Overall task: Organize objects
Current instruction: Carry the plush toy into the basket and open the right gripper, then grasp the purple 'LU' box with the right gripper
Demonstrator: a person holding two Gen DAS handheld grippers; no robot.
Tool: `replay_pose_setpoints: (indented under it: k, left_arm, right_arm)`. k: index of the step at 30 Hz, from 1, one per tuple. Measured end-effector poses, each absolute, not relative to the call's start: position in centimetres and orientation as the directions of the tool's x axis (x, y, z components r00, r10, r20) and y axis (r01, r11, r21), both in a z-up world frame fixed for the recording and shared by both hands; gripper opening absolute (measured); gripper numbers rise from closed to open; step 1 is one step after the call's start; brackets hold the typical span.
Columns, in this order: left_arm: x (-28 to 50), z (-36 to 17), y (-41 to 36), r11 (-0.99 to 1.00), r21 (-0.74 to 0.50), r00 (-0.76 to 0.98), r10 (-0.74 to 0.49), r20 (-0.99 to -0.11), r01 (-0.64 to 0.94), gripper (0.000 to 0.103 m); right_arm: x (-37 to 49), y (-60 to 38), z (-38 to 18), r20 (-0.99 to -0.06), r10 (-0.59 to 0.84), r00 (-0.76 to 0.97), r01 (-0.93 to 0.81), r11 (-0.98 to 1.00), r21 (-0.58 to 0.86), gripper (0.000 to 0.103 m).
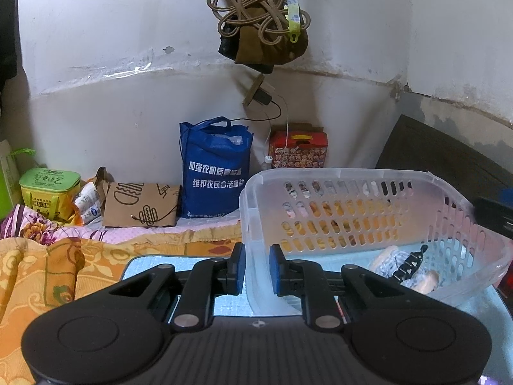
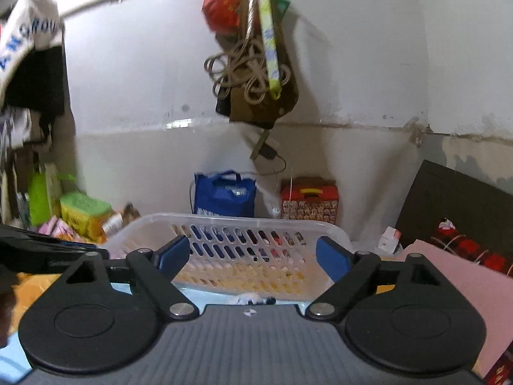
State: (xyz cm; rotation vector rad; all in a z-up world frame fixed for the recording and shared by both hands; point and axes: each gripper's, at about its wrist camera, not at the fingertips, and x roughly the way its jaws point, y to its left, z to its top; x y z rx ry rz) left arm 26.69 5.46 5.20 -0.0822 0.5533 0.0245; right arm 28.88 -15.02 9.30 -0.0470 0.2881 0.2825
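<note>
A clear perforated plastic basket [image 1: 352,173] stands on a light blue mat [image 1: 150,266] on the bed. My left gripper [image 1: 257,269] is shut on the basket's near left corner, one blue pad on each side of the wall. In the basket lies a pale cloth item [image 1: 394,263] with a black zigzag clip [image 1: 412,264] on it. My right gripper [image 2: 253,258] hovers at the near side of the basket [image 2: 240,219], open wide, with nothing between its blue pads [image 2: 333,261]. A small white object [image 2: 251,298] shows just past its body.
Against the wall stand a blue tote bag [image 1: 214,166], a red patterned box [image 1: 298,150], a brown paper bag [image 1: 141,205] and a green tin [image 1: 49,189]. A cord bundle [image 1: 256,9] hangs above. An orange blanket [image 1: 48,272] lies left, a dark headboard [image 1: 449,154] right.
</note>
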Motion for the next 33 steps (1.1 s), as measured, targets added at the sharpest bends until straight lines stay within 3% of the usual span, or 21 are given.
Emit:
replay_pose_setpoints:
  k: [3, 10, 26, 33]
  left_arm:
    - [26.6, 5.2, 5.4, 0.998, -0.051, 0.853, 0.009, -0.522, -0.042, 0.019]
    - [26.6, 5.2, 5.1, 0.999, -0.029, 0.854, 0.018, -0.520, -0.039, 0.019]
    - [26.6, 5.2, 4.4, 0.999, 0.009, 0.854, 0.051, -0.518, -0.054, 0.018]
    - [26.5, 5.3, 4.8, 0.999, -0.013, 0.852, 0.035, -0.522, -0.049, 0.019]
  right_arm:
    - [26.3, -17.0, 8.9, -0.253, 0.301, 0.920, -0.299, 0.953, 0.045, 0.099]
    - [21.9, -20.2, 6.1, -0.221, 0.327, 0.919, -0.310, 0.945, 0.107, 0.099]
    - [20.5, -21.9, 0.7, -0.374, 0.350, 0.859, -0.317, 0.937, 0.148, 0.095]
    - [18.5, -19.8, -0.4, -0.394, 0.311, 0.865, -0.326, 0.945, 0.029, 0.101]
